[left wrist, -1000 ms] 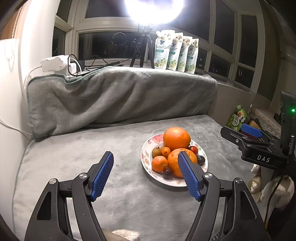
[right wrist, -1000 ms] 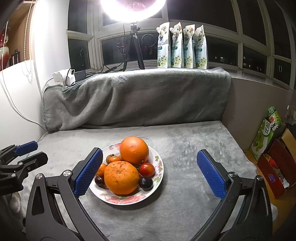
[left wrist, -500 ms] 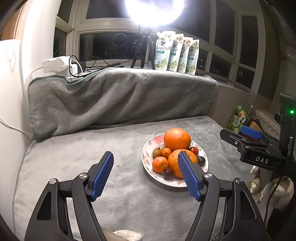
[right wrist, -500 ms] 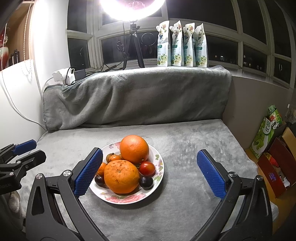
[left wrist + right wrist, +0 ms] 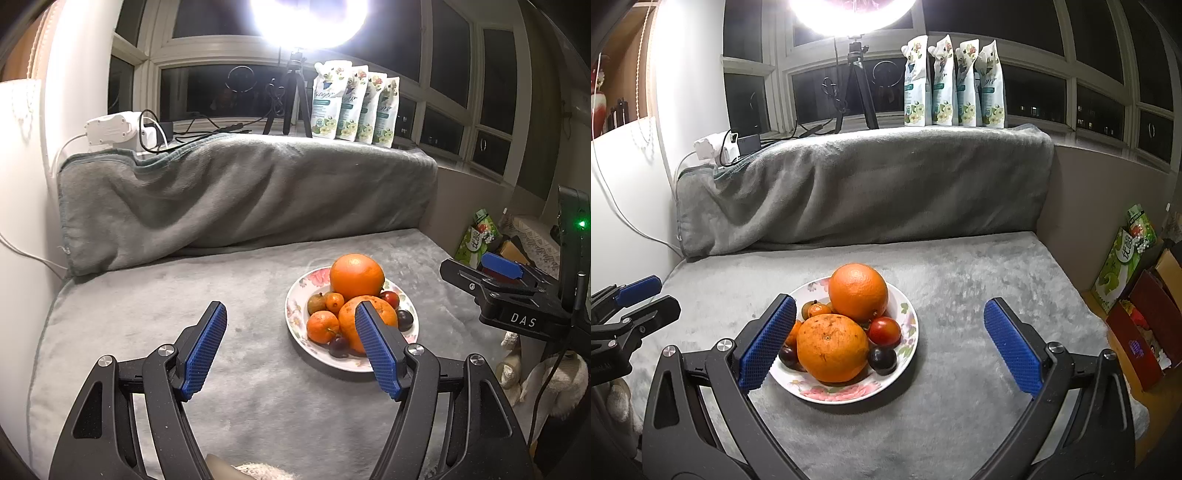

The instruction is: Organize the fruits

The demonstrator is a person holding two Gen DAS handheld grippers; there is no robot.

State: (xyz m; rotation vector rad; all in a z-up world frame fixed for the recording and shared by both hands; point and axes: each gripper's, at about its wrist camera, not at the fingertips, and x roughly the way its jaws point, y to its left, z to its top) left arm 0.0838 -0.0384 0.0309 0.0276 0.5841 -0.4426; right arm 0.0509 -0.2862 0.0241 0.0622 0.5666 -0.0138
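Observation:
A floral plate [image 5: 905,317] stands on the grey blanket and holds two big oranges [image 5: 857,291] [image 5: 832,348], a red tomato [image 5: 884,331], dark plums [image 5: 882,360] and small orange fruits [image 5: 322,326]. The plate also shows in the left wrist view [image 5: 295,314]. My left gripper [image 5: 291,347] is open and empty, hovering left of and short of the plate. My right gripper [image 5: 890,347] is open and empty, near the plate's front, its left finger beside the plate's left rim.
The blanket [image 5: 960,280] covers a raised back ledge [image 5: 864,184]. A tripod with a ring light [image 5: 857,77] and several pouches [image 5: 953,81] stand on the sill. Boxes [image 5: 1137,302] sit past the right edge. A white wall is at the left.
Both grippers have drifted slightly closer to the plate; the fruits have not moved and both stay open.

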